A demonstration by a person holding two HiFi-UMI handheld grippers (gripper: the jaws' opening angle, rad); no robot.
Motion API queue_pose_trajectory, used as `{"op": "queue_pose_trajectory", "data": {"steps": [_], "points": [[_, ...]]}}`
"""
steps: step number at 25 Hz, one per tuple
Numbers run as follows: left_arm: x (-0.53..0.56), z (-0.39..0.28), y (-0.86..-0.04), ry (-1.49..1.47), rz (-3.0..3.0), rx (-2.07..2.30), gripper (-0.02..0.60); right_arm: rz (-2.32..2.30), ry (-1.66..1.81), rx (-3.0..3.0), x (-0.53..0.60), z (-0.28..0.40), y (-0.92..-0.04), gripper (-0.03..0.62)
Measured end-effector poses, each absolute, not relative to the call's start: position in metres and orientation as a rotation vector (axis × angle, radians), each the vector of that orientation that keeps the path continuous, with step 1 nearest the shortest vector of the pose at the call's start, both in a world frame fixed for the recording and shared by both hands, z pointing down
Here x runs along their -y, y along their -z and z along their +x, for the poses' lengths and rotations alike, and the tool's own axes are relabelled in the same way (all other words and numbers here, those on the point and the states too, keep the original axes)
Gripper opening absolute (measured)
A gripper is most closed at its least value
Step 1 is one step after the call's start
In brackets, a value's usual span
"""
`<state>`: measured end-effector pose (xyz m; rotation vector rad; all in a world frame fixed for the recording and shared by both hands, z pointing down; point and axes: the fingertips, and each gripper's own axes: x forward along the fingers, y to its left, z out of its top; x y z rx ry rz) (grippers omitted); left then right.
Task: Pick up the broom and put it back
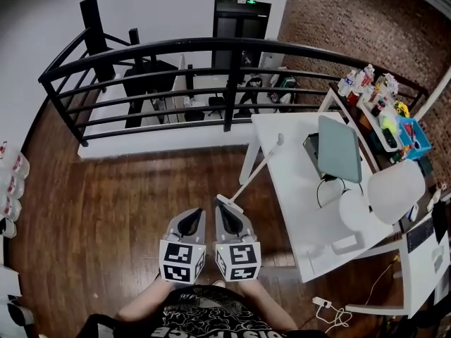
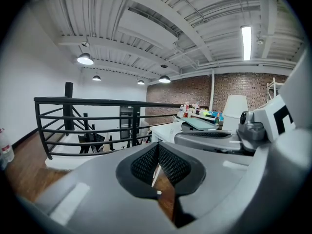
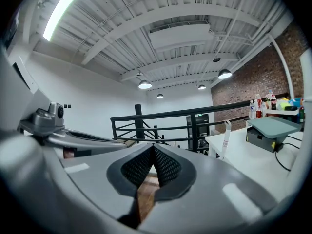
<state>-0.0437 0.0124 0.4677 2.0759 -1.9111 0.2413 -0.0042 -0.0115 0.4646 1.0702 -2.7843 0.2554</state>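
A white broom (image 1: 255, 171) leans against the left edge of the white table (image 1: 296, 210), handle top up at the table edge and head (image 1: 229, 204) on the wood floor. My left gripper (image 1: 192, 219) and right gripper (image 1: 224, 213) are held side by side just short of the broom head, the right one nearest to it. Both are shut with nothing between the jaws. In the left gripper view the left gripper (image 2: 157, 146) has its tips together. In the right gripper view the right gripper (image 3: 153, 147) is likewise shut, and the broom handle (image 3: 226, 135) stands at the right by the table.
A black railing (image 1: 169, 48) runs across ahead, with a drop to a lower floor behind it. The table carries a teal-lidded box (image 1: 338, 146) and cables. A white chair (image 1: 394, 189) and a shelf of bottles (image 1: 366, 83) stand at the right. A power strip (image 1: 320, 303) lies on the floor.
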Motion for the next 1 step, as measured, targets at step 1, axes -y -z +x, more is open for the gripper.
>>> {"op": "queue_pose_trajectory", "data": {"steps": [1], "points": [[-0.0142, -0.0421, -0.4684, -0.243, 2.074, 1.910, 0.006, 1.070, -0.258, 2.783, 0.0100, -0.0021, -0.4652, 0.000]]}}
